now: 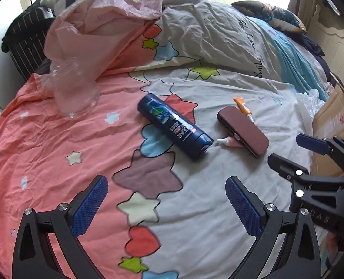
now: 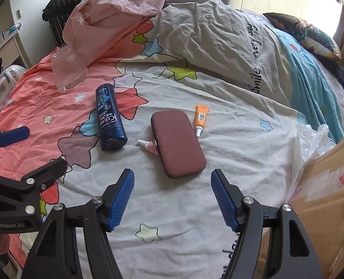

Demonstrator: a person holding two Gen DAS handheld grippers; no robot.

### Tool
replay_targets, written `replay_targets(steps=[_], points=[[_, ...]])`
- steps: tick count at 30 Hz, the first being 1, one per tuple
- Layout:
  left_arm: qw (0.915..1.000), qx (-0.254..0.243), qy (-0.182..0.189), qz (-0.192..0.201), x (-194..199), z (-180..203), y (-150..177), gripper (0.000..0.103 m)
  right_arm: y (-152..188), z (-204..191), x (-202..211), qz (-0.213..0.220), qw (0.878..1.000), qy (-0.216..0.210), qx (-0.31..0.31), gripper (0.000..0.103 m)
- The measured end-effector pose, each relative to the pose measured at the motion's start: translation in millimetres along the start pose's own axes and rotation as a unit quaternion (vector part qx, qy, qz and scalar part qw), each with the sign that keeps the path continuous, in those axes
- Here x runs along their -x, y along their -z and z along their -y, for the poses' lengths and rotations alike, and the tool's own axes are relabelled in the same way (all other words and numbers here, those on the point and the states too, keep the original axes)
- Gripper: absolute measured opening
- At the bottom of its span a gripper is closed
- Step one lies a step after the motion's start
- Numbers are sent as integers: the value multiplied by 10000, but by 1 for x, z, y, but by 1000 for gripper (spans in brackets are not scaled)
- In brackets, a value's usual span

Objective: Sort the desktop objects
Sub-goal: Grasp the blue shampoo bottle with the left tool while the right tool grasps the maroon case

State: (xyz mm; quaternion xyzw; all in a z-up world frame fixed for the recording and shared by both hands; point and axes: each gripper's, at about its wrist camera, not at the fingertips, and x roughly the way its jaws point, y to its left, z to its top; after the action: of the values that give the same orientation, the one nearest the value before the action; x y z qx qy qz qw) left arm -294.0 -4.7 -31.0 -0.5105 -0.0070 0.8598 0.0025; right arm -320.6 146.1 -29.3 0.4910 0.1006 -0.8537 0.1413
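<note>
On the bed's patterned duvet lie a dark blue shampoo bottle (image 1: 175, 127) (image 2: 109, 121), a maroon zip case (image 1: 242, 131) (image 2: 177, 143), a small pink tube (image 1: 227, 142) (image 2: 148, 147) tucked against the case, and an orange glue tube (image 1: 242, 108) (image 2: 201, 119). My left gripper (image 1: 167, 205) hovers open over the duvet, short of the bottle, nothing between its fingers. In the right wrist view my right gripper (image 2: 172, 200) stands open just short of the case's near end, also empty. Each gripper shows in the other's view: the right gripper (image 1: 290, 150) and the left gripper (image 2: 39, 146).
A clear plastic container (image 1: 75, 93) (image 2: 67, 69) lies on its side at the back left, under a crumpled pink cloth (image 1: 97, 30). A cardboard box (image 1: 334, 125) (image 2: 323, 197) stands at the bed's right edge beside a white plastic bag (image 2: 311, 139). Bunched bedding (image 2: 218, 34) rises behind.
</note>
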Motion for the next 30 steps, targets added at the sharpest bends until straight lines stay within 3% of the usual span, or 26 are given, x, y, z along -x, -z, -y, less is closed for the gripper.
replay_targets(steps=[4,14,30], points=[[9998,21,48,-185,-26,6,-10,103,-5,6,-21,-115,9999,20,113,64],[9994,203,20,-291,-54,6,-44,103,-15,11,-43,-70,9979,-578,274,65],[9961,478,275,-686,-112,21,-45,103,-15,13,-69,-149,9976,-474,483,65]])
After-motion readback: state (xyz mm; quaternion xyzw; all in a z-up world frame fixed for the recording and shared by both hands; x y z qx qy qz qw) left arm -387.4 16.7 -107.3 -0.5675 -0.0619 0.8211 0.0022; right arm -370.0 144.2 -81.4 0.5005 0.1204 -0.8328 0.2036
